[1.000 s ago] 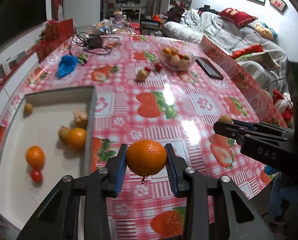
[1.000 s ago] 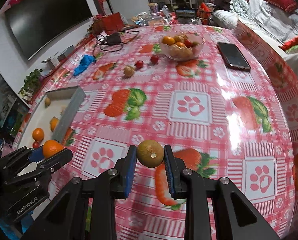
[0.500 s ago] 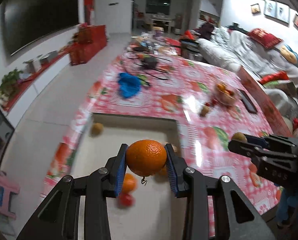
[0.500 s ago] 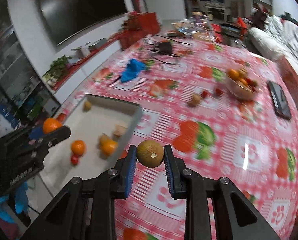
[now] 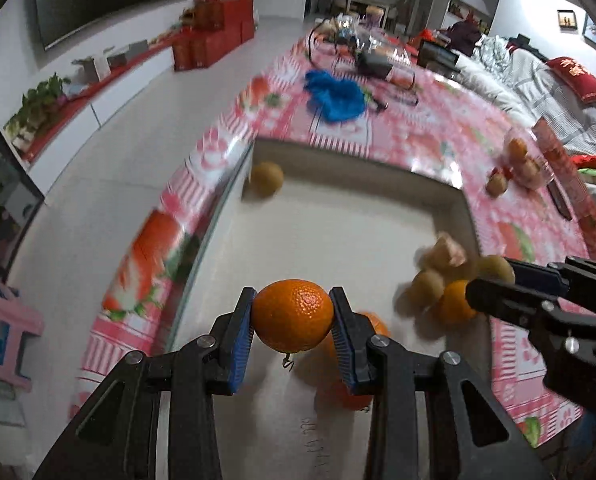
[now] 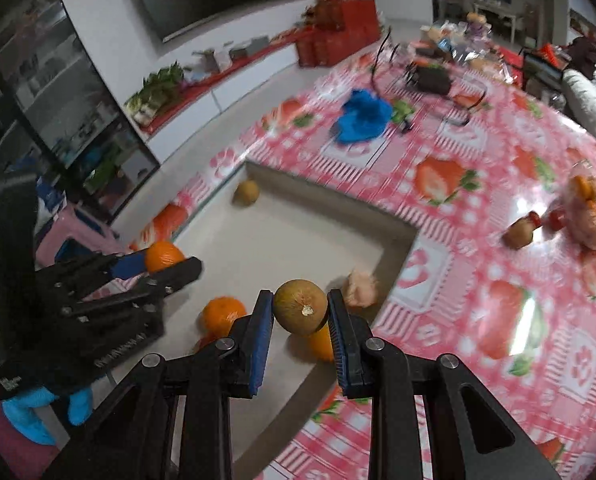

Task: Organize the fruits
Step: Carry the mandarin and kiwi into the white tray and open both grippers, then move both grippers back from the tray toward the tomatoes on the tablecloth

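My left gripper [image 5: 292, 316] is shut on an orange [image 5: 292, 315] and hangs over the near part of the shallow beige tray [image 5: 358, 164]. My right gripper [image 6: 300, 313] is shut on a brownish-green round fruit [image 6: 300, 306] above the tray's [image 6: 330, 196] near right side. In the tray lie another orange [image 6: 222, 315], a brown fruit [image 5: 266, 178] in the far corner, a pale peeled piece [image 6: 361, 287] and several more fruits partly hidden behind the fingers. The right gripper shows in the left wrist view [image 5: 494, 280], and the left gripper in the right wrist view [image 6: 165, 262].
A glass bowl of fruit [image 6: 590, 216] stands far right on the red checked tablecloth [image 6: 478, 248], with a brown fruit [image 6: 518, 234] beside it. A blue cloth [image 6: 364, 116], cables and a phone [image 5: 560, 200] lie farther back. The table's left edge drops to the floor [image 5: 109, 168].
Both grippers have swung left from over the tablecloth to above the tray, each still holding its fruit. The tray now fills the middle of both views.
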{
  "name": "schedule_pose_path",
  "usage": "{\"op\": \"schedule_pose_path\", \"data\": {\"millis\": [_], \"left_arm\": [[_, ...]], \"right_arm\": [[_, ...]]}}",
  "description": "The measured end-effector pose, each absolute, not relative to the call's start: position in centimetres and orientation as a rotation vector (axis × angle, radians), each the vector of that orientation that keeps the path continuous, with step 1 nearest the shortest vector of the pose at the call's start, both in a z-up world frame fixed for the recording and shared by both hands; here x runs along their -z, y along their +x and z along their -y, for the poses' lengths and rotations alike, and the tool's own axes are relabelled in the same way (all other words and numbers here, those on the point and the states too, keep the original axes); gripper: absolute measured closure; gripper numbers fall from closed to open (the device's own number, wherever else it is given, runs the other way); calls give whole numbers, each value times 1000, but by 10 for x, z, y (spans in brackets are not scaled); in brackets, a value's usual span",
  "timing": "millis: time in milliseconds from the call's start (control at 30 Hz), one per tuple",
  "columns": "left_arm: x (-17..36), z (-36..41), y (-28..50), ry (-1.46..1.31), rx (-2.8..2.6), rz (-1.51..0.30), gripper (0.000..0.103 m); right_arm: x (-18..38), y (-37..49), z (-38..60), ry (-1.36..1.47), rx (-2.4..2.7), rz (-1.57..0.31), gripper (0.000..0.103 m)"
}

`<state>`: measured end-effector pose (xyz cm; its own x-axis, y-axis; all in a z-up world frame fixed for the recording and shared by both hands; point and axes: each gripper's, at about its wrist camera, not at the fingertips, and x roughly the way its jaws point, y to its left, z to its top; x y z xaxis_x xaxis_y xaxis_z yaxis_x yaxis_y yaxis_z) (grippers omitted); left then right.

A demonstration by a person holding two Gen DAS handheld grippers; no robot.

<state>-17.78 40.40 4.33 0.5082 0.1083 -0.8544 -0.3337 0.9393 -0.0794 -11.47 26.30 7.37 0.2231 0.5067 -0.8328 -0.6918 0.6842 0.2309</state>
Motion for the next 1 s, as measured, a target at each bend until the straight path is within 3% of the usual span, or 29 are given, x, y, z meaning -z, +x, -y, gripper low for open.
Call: {"op": "schedule_pose_path", "data": {"millis": [200,267,333,433,533,567,767,1000], "left_arm": [[-28,-407,-181,-262,-272,-1023,62],[-29,-406,-182,-261,-262,-1021,56],[-31,-405,-182,-246,-271,-1008,40],[-36,-405,-182,-249,-262,-992,29],[-40,-404,-180,-251,-267,-980,27],[-42,-403,-180,-249,-266,-979,27],[-65,-387,-178,-210,-244,-961,26],[-130,-335,-162,-139,-109,-890,26]], "right_arm": [[-54,-123,-274,-252,-847,-1106,74],[-53,-124,-275,-260,-845,-1111,74],[-51,-122,-275,-256,-844,-1125,74],[-52,-121,-273,-250,-835,-1131,73],[-60,-121,-267,-247,-796,-1098,24],[-65,-120,-262,-240,-789,-1077,21],[-86,-108,-222,-152,-737,-1020,21],[-86,-70,-128,-4,-539,-1033,21]]}}
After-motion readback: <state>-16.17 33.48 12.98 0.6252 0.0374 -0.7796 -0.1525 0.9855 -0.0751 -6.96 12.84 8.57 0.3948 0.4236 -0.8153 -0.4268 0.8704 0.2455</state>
